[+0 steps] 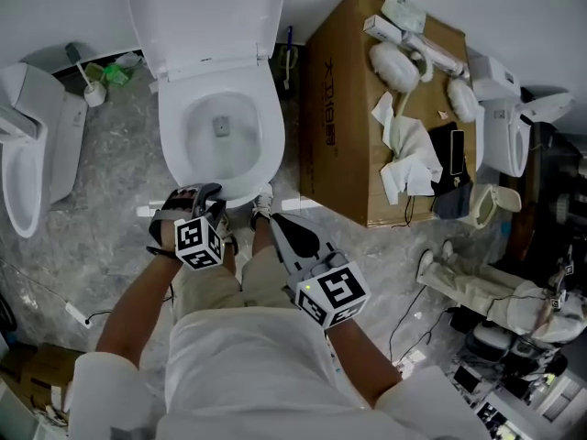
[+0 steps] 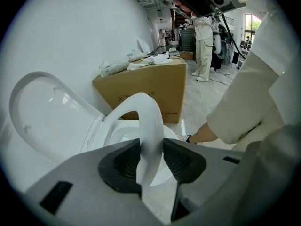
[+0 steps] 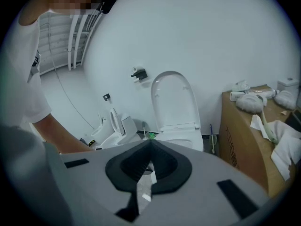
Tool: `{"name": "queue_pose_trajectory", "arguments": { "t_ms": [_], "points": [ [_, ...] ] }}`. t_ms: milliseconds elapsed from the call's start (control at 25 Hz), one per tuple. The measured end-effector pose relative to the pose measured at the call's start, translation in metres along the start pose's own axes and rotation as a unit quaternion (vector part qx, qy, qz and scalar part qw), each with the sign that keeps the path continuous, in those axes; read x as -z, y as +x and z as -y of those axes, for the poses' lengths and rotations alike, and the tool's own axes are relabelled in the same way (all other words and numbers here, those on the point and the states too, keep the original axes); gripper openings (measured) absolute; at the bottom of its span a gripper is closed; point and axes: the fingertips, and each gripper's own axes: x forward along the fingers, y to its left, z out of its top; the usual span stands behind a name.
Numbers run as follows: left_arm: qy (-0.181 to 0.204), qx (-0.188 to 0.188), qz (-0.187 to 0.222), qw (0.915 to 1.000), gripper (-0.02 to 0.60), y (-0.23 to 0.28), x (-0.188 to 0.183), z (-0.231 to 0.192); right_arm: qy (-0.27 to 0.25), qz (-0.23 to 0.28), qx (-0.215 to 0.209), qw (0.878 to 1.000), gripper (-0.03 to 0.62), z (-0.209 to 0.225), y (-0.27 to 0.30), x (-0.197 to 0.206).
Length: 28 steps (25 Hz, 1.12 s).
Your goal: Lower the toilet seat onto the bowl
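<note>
The white toilet (image 1: 220,186) stands ahead with its lid (image 1: 206,12) upright against the wall. Its seat ring (image 1: 172,126) lies low over the bowl. My left gripper (image 1: 206,192) is at the seat's front rim. In the left gripper view the seat (image 2: 148,121) runs between the dark pads (image 2: 120,166), which press on both its sides, and the cardboard box shows through the ring's opening. My right gripper (image 1: 273,218) hangs just right of the bowl's front with its jaws shut and nothing between them. In the right gripper view (image 3: 150,145) the lid (image 3: 173,98) shows far ahead.
A large cardboard box (image 1: 344,108) with packing, papers and white parts on top stands right of the toilet. A second toilet (image 1: 32,154) sits at the left, a brush (image 1: 92,88) behind it. Cables and equipment (image 1: 514,310) crowd the floor at the right. A person (image 2: 204,46) stands far off.
</note>
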Motion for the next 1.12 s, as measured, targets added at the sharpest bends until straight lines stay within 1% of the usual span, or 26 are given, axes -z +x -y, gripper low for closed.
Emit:
{"name": "queue_pose_trajectory", "arguments": {
  "t_ms": [240,480,680,880,1120],
  "points": [
    [-0.005,0.031,-0.007,0.9995,0.144,0.024,0.012,0.023,0.018,-0.018,0.009,1.000,-0.003,0.008,0.007,0.024],
    [0.022,0.051,-0.028,0.9981,0.143,0.045,0.022,0.038,0.028,-0.026,0.011,0.999,-0.003,0.017,0.019,0.036],
    [0.020,0.073,-0.035,0.9965,0.141,0.057,0.030,0.051,0.040,-0.036,0.009,0.999,-0.003,0.024,0.031,0.045],
    [0.016,0.076,-0.034,0.9964,0.137,0.078,0.041,0.056,0.046,-0.043,0.014,0.998,-0.003,0.044,0.051,0.063],
    [0.017,0.093,-0.045,0.9945,0.133,0.105,0.056,0.073,0.062,-0.051,0.029,0.996,-0.002,0.062,0.064,0.084]
  ]
}}
